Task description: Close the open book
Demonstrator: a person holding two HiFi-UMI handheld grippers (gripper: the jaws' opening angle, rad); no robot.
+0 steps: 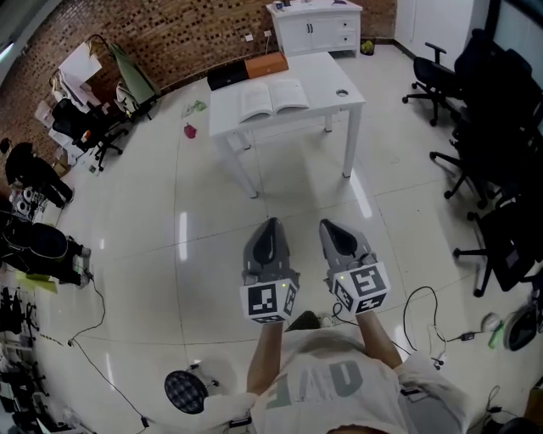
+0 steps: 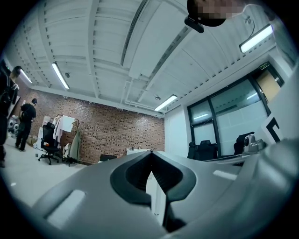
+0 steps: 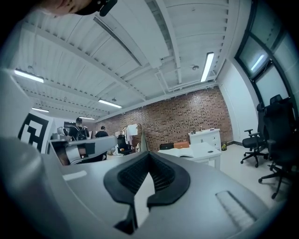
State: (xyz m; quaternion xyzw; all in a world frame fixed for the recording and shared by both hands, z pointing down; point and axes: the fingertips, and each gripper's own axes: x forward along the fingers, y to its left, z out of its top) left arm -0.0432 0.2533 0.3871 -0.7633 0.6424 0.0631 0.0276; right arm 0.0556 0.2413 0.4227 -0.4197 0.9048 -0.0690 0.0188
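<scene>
Nearest us, side by side above the floor: left tongs pinched shut on nothing, right tongs shut and empty too. Well beyond them, the book lies open on the white tabletop.

The open book lies on the table, nearer its left edge. A small round thing sits by the right edge. A cabinet stands behind the table, with office chairs to its right. The left gripper and right gripper are side by side before the front edge, well apart from it.
</scene>
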